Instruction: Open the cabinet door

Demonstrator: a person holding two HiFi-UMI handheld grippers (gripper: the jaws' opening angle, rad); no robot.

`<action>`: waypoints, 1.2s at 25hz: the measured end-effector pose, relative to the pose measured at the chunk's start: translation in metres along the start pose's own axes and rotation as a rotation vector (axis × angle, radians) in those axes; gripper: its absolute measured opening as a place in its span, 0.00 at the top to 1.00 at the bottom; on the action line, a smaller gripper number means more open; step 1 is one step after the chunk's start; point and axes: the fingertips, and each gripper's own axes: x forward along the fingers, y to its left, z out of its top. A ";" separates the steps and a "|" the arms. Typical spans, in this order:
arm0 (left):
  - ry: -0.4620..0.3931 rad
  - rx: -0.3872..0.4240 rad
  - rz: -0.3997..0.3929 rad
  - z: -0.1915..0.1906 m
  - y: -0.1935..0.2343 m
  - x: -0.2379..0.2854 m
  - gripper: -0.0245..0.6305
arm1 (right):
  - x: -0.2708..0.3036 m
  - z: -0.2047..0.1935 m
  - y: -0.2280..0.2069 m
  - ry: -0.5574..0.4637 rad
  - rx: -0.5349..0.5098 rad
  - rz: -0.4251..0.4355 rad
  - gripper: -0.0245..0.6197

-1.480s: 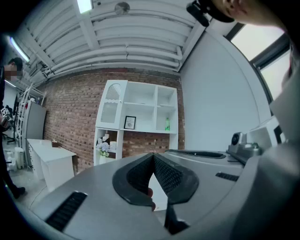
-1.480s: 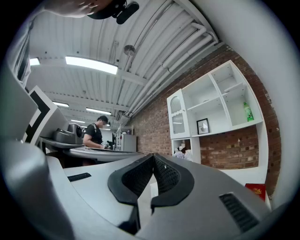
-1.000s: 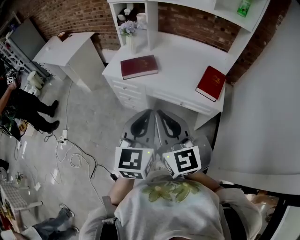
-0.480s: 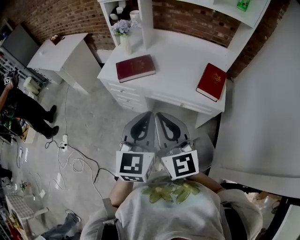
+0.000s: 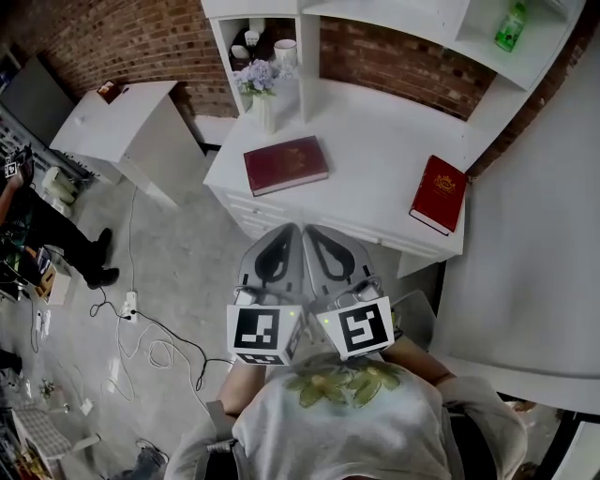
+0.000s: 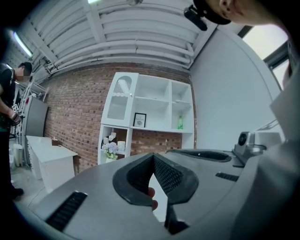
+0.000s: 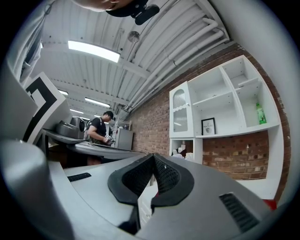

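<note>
White-painted wood is being shown across the scene: a surface [image 5: 375,131] with a shelf unit [image 6: 154,108] rising from its back edge against a brick wall [image 5: 141,37]. The cabinet door [image 6: 120,97], fitted with an arched glass pane, is being seen shut in the unit's upper left compartment, directly above the open niche beside which a vase of flowers [image 5: 261,84] is being displayed. A framed picture [image 6: 139,120] and a green bottle [image 5: 509,26] are being carried on the open shelves to the door's right. One red book [image 5: 286,165] is being carried near the surface's left end, and a second red book [image 5: 439,194] at its right edge. The left claw [image 5: 293,230] and the right claw [image 5: 312,231] are being held side by side in front of the person's chest, pointed toward the surface and well apart from the door. Both claws are being held clenched, tips pressed together, with nothing gripped between them. A bystander [image 5: 47,225] is being seen standing on the floor at far left.
</note>
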 end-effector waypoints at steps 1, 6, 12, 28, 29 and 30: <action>-0.007 -0.002 0.004 0.004 0.009 0.003 0.95 | 0.010 0.002 0.003 -0.005 0.001 0.004 0.93; -0.017 0.002 0.006 0.015 0.049 0.018 0.95 | 0.054 0.006 0.009 -0.016 -0.002 0.007 0.93; -0.004 -0.017 -0.032 0.017 0.087 0.035 0.95 | 0.095 0.003 0.013 -0.028 0.019 -0.029 0.93; 0.030 -0.092 -0.058 0.011 0.147 0.094 0.95 | 0.164 -0.023 -0.051 0.090 0.341 0.080 0.93; 0.030 -0.087 -0.055 0.013 0.150 0.100 0.95 | 0.170 -0.024 -0.057 0.100 0.324 0.077 0.93; 0.030 -0.084 -0.053 0.015 0.153 0.106 0.95 | 0.176 -0.024 -0.063 0.108 0.314 0.077 0.93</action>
